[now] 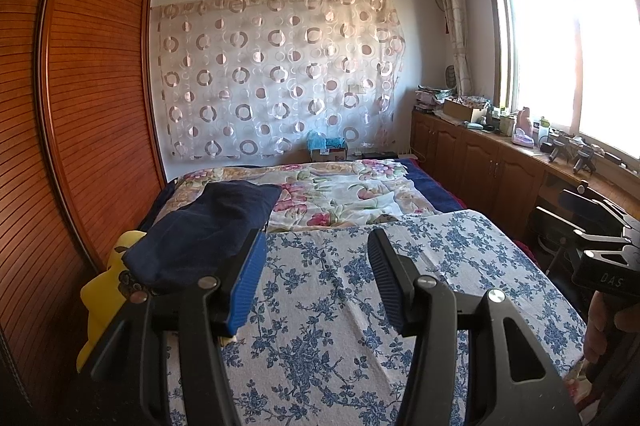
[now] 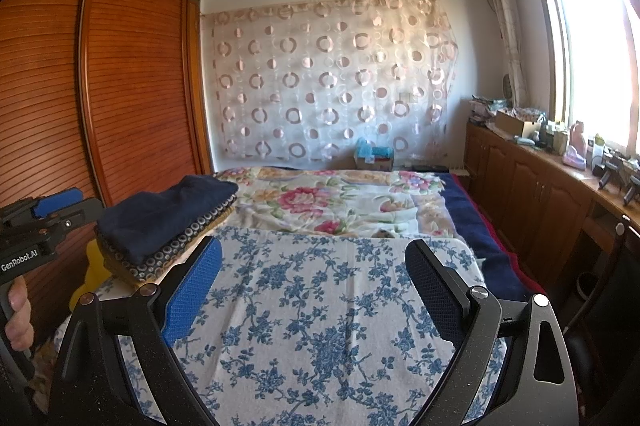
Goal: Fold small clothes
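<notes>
Folded navy garment (image 2: 168, 211) tops a stack (patterned piece beneath).

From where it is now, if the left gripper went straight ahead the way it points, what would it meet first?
Probably the blue-flowered cloth on the bed: the left gripper, open and empty, points slightly down at it. The folded pile sits left of that line.

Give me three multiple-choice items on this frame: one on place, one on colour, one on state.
1. Where is the stack of folded clothes?
A. left edge of the bed
B. on the window counter
C. inside the wardrobe

2. What colour is the top garment?
A. red
B. navy
C. white

3. How do the right gripper jaws stand?
A. shut on cloth
B. open, empty
C. shut, empty

Answers: A, the pile sits beside the wardrobe; B, dark blue fabric tops it; B, only the floral sheet shows between them.
</notes>
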Demonstrator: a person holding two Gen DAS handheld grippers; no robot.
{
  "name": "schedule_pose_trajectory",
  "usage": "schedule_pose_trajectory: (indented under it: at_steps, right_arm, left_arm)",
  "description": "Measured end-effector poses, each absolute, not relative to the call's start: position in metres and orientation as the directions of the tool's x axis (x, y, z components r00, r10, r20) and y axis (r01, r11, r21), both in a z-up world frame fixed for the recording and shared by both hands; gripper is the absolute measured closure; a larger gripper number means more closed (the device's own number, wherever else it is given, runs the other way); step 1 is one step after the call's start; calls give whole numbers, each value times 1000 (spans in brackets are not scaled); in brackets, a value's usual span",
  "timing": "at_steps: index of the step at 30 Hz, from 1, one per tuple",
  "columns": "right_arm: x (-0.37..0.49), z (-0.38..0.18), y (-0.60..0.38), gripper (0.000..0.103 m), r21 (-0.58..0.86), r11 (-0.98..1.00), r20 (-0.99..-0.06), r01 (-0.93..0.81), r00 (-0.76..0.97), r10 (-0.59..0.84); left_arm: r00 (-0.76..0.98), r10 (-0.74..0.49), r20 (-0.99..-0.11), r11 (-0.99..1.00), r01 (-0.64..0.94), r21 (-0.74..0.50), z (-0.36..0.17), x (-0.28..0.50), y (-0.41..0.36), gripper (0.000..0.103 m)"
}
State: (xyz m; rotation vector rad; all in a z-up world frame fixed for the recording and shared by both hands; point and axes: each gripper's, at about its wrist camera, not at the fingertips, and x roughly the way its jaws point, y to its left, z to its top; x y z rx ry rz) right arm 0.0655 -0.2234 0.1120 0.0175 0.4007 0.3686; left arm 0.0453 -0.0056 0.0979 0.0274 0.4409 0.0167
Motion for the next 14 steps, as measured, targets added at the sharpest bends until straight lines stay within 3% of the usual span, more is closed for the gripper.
schedule_pose_trajectory:
  at_steps: [14]
  right_arm:
    - [66, 112, -224, 8, 88, 934, -379, -347, 855, 354]
  left_arm:
    - [904, 22, -426, 999, -11, 30, 97, 45, -6, 51]
